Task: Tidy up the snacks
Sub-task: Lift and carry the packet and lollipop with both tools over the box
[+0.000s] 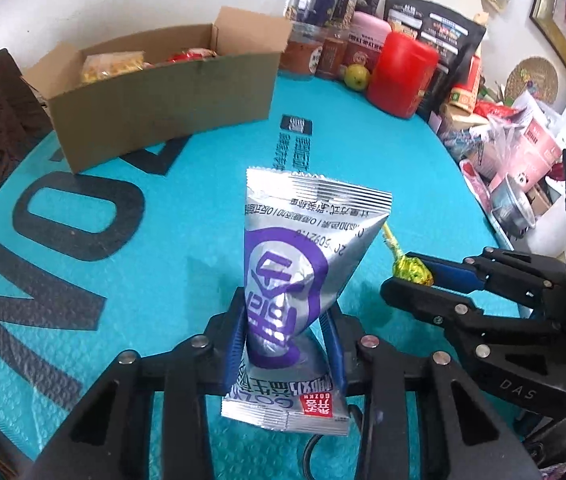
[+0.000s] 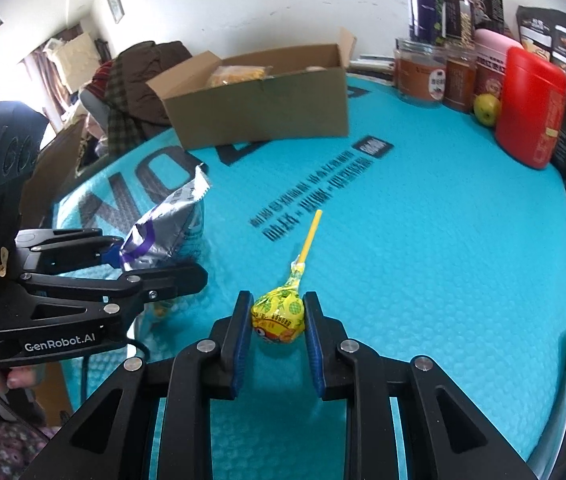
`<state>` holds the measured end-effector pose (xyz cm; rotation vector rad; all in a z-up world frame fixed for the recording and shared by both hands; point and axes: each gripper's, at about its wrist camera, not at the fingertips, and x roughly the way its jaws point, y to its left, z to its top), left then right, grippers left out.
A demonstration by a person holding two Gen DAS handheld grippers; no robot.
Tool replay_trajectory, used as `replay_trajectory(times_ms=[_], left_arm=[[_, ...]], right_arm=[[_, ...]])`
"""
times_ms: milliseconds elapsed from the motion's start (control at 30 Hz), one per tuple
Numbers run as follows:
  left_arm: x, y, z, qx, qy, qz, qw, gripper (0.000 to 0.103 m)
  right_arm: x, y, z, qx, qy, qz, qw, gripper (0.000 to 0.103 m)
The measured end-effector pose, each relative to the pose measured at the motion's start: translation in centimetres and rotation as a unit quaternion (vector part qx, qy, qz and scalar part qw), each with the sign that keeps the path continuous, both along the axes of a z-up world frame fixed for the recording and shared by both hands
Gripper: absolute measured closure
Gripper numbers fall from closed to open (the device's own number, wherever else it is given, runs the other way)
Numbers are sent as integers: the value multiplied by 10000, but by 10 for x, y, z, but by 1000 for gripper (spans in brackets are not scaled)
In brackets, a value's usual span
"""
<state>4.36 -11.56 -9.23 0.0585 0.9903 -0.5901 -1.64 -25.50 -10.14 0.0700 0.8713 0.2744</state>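
Two grips on: left gripper (image 1: 283, 332) fingers pinch silver snack pouch (image 1: 295, 256) mid-body, right gripper (image 2: 277, 320) clamps lollipop (image 2: 279, 312) w/ stick at 12. Carry both above tabletop (image 2: 423, 240) to cardboard box (image 2: 259, 100) at 11; don't squeeze harder.

Silver-and-purple packet (image 1: 283, 280), yellow patterned lollipop (image 2: 279, 314), turquoise dimpled mat (image 2: 423, 280)

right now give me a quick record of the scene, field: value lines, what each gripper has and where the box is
left gripper: shut on the silver and purple snack packet, pinched at its middle
right gripper: shut on the yellow lollipop, stick pointing away
cardboard box: open, on the far side of the teal mat, some snacks already inside
backdrop: jars, a red canister and a green apple along the wall
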Motion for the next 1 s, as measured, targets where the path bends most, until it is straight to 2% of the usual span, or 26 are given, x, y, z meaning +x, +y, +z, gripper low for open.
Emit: replay_trajectory(times_ms=[333, 500, 800, 1000], left_arm=[[4, 24, 27, -263, -294, 331, 9987, 69], [5, 36, 48, -408, -563, 445, 9966, 69], [16, 55, 93, -653, -1186, 620, 9888, 69], [34, 62, 112, -859, -1380, 612, 9848, 69]], right_arm=[[9, 19, 24, 41, -286, 330, 9990, 78], [15, 27, 42, 35, -526, 462, 9975, 78], [31, 42, 78, 42, -1019, 738, 9920, 78], [47, 49, 100, -17, -1254, 833, 9886, 78]])
